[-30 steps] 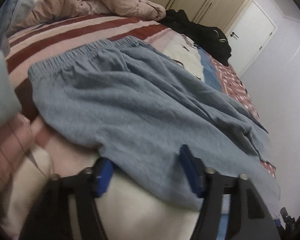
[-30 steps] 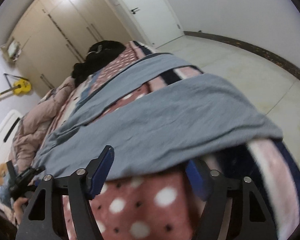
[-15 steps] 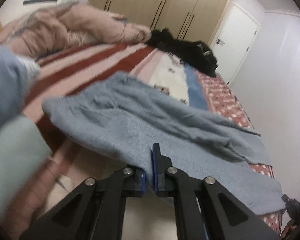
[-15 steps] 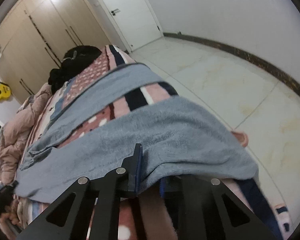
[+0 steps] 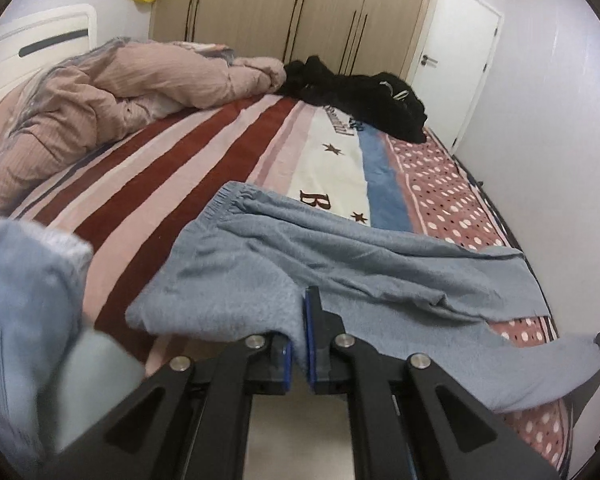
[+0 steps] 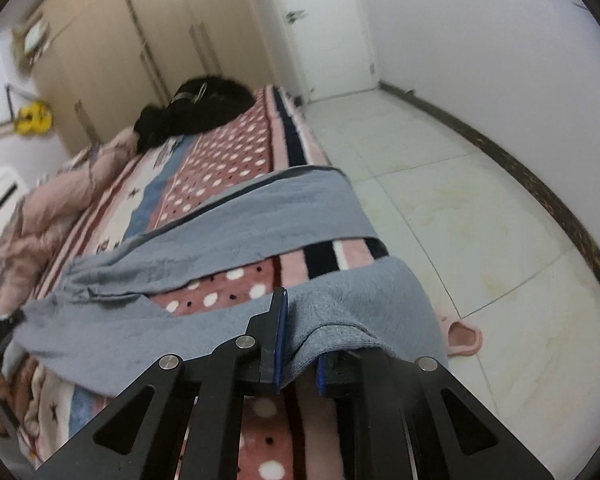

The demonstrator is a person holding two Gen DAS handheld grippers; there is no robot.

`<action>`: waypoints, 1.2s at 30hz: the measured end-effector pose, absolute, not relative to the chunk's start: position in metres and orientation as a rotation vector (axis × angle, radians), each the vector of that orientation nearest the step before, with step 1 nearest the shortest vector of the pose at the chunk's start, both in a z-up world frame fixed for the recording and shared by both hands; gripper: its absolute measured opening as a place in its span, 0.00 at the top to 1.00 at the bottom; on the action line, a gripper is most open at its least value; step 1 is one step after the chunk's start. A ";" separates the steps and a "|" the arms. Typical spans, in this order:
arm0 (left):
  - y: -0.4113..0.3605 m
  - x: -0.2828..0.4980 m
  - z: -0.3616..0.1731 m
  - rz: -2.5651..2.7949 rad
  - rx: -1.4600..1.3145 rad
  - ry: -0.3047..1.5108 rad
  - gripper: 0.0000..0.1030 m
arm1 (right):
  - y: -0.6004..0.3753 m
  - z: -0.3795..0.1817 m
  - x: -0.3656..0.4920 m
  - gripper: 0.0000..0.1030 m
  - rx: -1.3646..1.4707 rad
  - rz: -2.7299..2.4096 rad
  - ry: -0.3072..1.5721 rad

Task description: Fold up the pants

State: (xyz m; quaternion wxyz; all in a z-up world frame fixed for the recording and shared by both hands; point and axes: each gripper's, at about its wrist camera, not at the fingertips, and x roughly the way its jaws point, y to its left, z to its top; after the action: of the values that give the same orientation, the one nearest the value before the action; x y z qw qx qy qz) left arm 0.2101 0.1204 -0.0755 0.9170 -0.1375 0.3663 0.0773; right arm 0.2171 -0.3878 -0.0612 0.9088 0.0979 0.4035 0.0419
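The pants (image 5: 340, 264) lie spread across the bed (image 5: 228, 152), legs apart. Left tongs (image 5: 297, 344) pinch the near edge by the waistband; right tongs (image 6: 298, 344) are clamped on the near leg's hem (no fold made yet, I judge).

Home bedroom: bed (image 5: 204, 168) w/ striped & dotted blanket, crumpled pink duvet (image 5: 112, 92), beige wardrobes (image 5: 284, 4) along far wall, white door (image 5: 456, 52), tiled floor (image 6: 480, 216), yellow toy guitar (image 6: 30, 118) on wall.
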 end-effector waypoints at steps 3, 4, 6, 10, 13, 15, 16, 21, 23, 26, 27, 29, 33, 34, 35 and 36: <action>0.122 0.238 -0.068 0.171 -0.255 0.791 0.95 | -0.383 -0.057 0.250 0.94 0.164 0.100 0.899; 0.121 0.247 -0.065 0.175 -0.236 0.801 0.95 | -0.383 -0.057 0.262 0.94 0.166 0.103 0.919; 0.118 0.274 -0.063 0.181 -0.205 0.836 0.95 | -0.383 -0.055 0.286 0.94 0.176 0.102 0.937; 0.120 0.325 -0.069 0.185 -0.218 0.920 0.95 | -0.382 -0.062 0.334 0.94 0.165 0.083 0.986; 0.119 0.363 -0.079 0.208 -0.174 0.963 0.94 | -0.376 -0.071 0.366 0.94 0.134 0.066 1.006; 0.118 0.380 -0.086 0.225 -0.136 0.974 0.94 | -0.372 -0.075 0.382 0.94 0.115 0.061 1.002; 0.117 0.389 -0.093 0.231 -0.117 0.985 0.94 | -0.370 -0.078 0.391 0.94 0.104 0.057 0.999; 0.128 0.422 -0.121 0.296 -0.101 0.999 0.45 | -0.363 -0.103 0.437 0.93 0.071 0.027 0.994; 0.132 0.424 -0.117 0.390 -0.032 0.920 0.05 | -0.366 -0.116 0.451 0.90 0.102 0.020 1.015; 0.140 0.422 -0.114 0.366 -0.024 0.909 0.05 | -0.369 -0.132 0.464 0.75 0.158 0.046 1.052; 0.144 0.420 -0.114 0.357 -0.052 0.921 0.05 | -0.368 -0.134 0.467 0.68 0.169 0.061 1.053; 0.148 0.409 -0.113 0.319 -0.133 0.926 0.05 | -0.366 -0.134 0.468 0.53 0.192 0.099 1.054; 0.135 0.380 -0.111 0.235 -0.222 0.913 0.05 | -0.359 -0.121 0.459 0.21 0.207 0.176 1.096; 0.129 0.370 -0.108 0.211 -0.218 0.913 0.05 | -0.359 -0.113 0.452 0.21 0.210 0.192 1.092; 0.124 0.365 -0.105 0.195 -0.215 0.906 0.04 | -0.358 -0.105 0.443 0.21 0.212 0.199 1.078; 0.119 0.352 -0.099 0.173 -0.209 0.895 0.05 | -0.357 -0.097 0.434 0.20 0.210 0.205 1.059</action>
State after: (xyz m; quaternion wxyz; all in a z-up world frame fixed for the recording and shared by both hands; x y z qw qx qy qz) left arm 0.3523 0.1188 -0.0994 0.8926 -0.1006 0.4315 0.0832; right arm 0.4343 -0.3567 -0.0974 0.8527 0.0999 0.5034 0.0976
